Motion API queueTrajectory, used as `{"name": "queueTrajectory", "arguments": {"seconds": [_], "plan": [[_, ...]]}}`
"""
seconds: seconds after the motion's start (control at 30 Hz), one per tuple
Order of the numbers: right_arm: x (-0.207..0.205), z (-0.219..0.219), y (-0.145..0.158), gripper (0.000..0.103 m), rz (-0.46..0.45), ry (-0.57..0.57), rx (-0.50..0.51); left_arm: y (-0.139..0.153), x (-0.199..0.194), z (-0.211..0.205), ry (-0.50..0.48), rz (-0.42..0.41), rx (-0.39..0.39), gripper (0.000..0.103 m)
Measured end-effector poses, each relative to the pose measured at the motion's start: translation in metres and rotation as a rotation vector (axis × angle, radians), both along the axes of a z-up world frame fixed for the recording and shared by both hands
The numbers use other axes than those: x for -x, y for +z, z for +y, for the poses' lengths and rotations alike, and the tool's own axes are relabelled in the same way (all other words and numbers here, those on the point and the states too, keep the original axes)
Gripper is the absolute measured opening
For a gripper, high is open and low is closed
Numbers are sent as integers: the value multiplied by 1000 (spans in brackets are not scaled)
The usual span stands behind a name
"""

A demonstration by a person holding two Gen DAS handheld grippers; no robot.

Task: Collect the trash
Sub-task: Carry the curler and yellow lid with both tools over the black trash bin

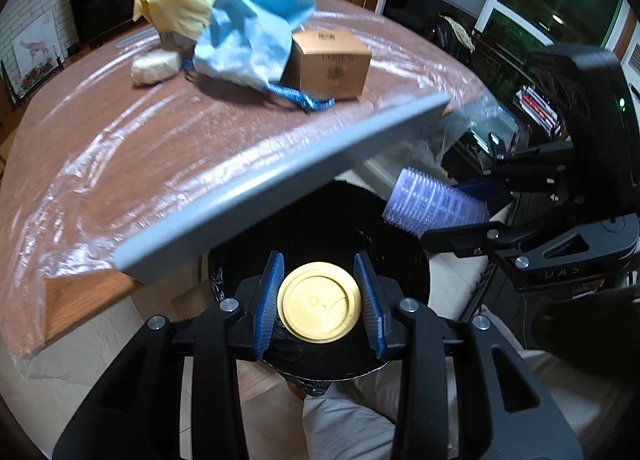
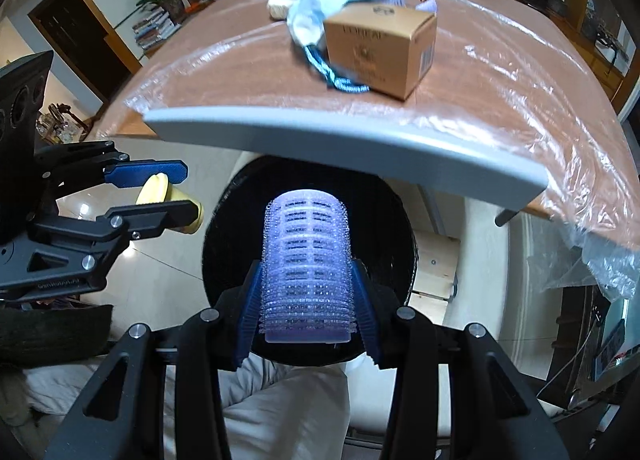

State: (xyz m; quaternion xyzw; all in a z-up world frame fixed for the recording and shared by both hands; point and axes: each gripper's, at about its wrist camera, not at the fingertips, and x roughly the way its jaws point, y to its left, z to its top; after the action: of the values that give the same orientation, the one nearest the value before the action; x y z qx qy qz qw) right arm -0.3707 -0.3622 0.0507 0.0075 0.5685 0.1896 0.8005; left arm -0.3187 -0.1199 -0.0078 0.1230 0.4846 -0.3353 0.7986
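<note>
1. The left gripper [image 1: 319, 302] is seen clamped on a round yellow plastic lid [image 1: 319, 302]; its ridged blue pads [image 1: 269, 300] are pressed against the lid's rim on both sides. The lid is flat, with embossed concentric rings.
2. The right gripper [image 2: 306, 294] is closed on a pale violet hair roller [image 2: 306, 264], a hollow cylinder with slotted walls and a bristly, hooked surface. The blue pads [image 2: 251, 308] are set against its sides.
3. Both held items are positioned over the dark round mouth of a trash bin [image 2: 224, 220], lined with a black bag and standing below the table edge.
4. A wooden table [image 1: 120, 148] is covered by wrinkled, glossy clear plastic film; a smooth grey slat [image 1: 280, 184] is seen along its near edge.
5. On the table are noted: a crumpled blue paper bag [image 1: 256, 28] with a braided blue cord handle, a tan cardboard box [image 1: 332, 64] with printed lettering, a crumpled yellow wrapper [image 1: 176, 4], and a whitish rounded lump [image 1: 154, 68].
6. The box is touched by the blue bag; the lump lies just beside them.
7. Pale grey fabric [image 1: 344, 420] is seen below the grippers.
</note>
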Motion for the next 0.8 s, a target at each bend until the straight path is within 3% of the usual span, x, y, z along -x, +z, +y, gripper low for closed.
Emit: {"name": "queueTrajectory", "arguments": {"seconds": [0.47, 0.8], "plan": [[-10, 16, -46, 43, 69, 25, 93, -38, -6, -2, 10, 44, -62, 39], [-13, 26, -55, 43, 85, 54, 144, -64, -11, -22, -2, 62, -113, 39]]}}
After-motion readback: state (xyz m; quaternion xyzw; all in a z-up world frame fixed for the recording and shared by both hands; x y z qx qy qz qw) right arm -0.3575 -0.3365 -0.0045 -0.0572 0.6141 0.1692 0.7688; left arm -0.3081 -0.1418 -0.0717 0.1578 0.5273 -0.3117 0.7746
